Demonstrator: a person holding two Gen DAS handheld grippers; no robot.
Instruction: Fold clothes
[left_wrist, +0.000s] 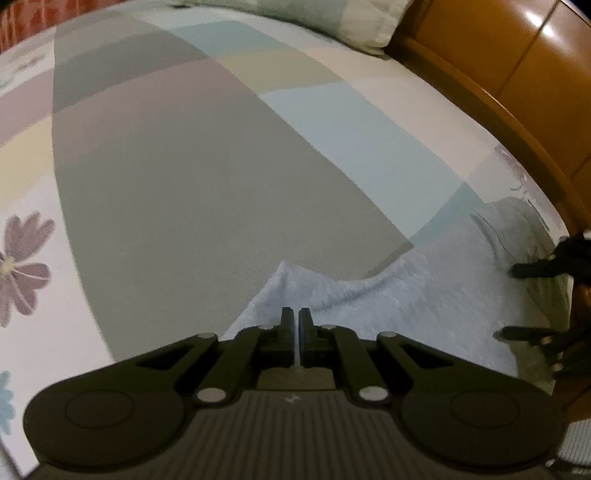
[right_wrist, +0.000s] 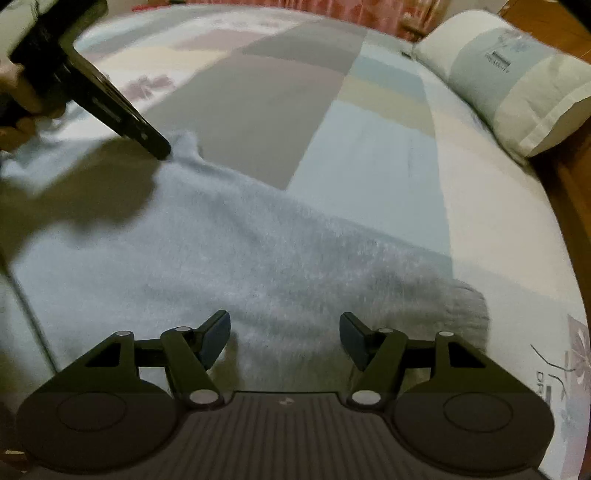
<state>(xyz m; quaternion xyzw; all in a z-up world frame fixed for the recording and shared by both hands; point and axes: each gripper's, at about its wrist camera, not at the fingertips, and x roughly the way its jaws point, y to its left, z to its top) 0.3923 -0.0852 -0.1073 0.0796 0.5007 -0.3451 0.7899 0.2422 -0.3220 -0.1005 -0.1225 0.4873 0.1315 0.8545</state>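
A fuzzy light-blue garment (right_wrist: 229, 243) lies spread on the bed. My left gripper (left_wrist: 296, 317) is shut on a raised corner of this light-blue garment (left_wrist: 332, 295), which peaks just past the fingertips. From the right wrist view the left gripper (right_wrist: 164, 151) comes in from the upper left, held by a hand (right_wrist: 18, 99), pinching that same corner. My right gripper (right_wrist: 284, 332) stands open just above the garment's near edge, with nothing between its fingers. In the left wrist view the right gripper (left_wrist: 513, 302) shows at the far right edge, open.
The patchwork bedsheet (left_wrist: 207, 177) with flower prints covers the bed beyond the garment. A pillow (right_wrist: 517, 81) lies at the far right corner. A wooden headboard (left_wrist: 517, 74) runs along the bed's right side.
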